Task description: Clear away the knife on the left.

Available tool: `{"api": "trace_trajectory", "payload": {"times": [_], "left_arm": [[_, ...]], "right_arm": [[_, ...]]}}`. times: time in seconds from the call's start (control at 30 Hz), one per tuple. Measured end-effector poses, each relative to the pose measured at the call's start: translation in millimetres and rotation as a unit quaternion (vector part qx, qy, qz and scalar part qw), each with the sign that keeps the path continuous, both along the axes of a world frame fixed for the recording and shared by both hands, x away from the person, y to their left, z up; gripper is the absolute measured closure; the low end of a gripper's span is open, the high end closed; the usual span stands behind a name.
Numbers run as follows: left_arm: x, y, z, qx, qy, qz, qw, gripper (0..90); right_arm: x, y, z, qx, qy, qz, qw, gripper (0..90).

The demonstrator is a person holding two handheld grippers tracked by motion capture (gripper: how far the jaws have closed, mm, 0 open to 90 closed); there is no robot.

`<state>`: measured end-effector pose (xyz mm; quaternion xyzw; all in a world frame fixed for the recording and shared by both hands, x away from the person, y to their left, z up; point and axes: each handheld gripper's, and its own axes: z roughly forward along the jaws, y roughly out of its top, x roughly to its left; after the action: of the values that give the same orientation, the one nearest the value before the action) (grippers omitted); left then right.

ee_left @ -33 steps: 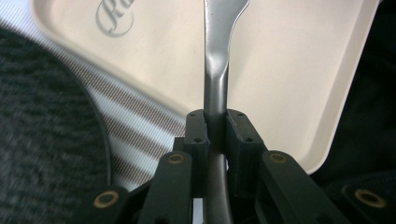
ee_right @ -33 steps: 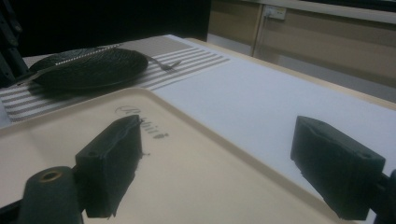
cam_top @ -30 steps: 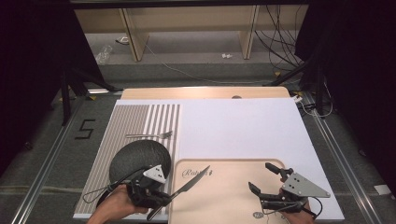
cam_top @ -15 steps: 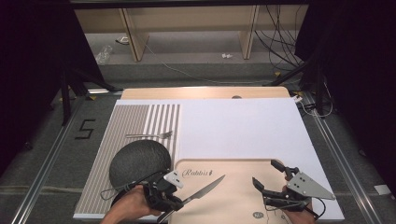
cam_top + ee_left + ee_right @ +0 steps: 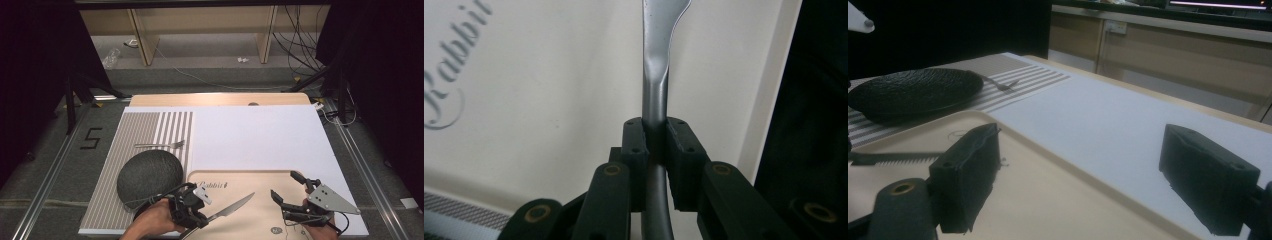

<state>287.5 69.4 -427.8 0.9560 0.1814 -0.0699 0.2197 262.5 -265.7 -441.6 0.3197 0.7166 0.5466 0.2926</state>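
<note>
While carrying: left gripper (image 5: 207, 218) jaws clamp the knife (image 5: 234, 207) handle, blade pointing ahead over the tray (image 5: 260, 176).
Right gripper (image 5: 287, 190): jaws wide, empty, waiting.

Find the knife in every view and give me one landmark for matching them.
High view: the knife lies low at centre, over the tray, blade up and right, handle in the left tongs.
Left gripper view: centre, rising to the top edge, handle clamped.
Right gripper view: serrated blade at the left edge.
Shared landmark: the beige tray.
</note>
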Motion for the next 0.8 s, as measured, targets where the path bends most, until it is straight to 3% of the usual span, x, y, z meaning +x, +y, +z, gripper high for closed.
{"api": "trace_trajectory", "payload": {"times": [0.43,0.8], "left_arm": [[-1.4,-14.9,-17.3,0.031,0.014,-0.006,0.9994,79.4],[-6.9,-24.8,-29.7,0.065,0.024,-0.018,0.9974,79.2]], "right_arm": [[-0.1,0.2,-0.2,-0.002,0.004,0.003,1.0,17.6],[0.0,0.7,-0.6,-0.003,0.007,0.005,1.0,17.6]]}}
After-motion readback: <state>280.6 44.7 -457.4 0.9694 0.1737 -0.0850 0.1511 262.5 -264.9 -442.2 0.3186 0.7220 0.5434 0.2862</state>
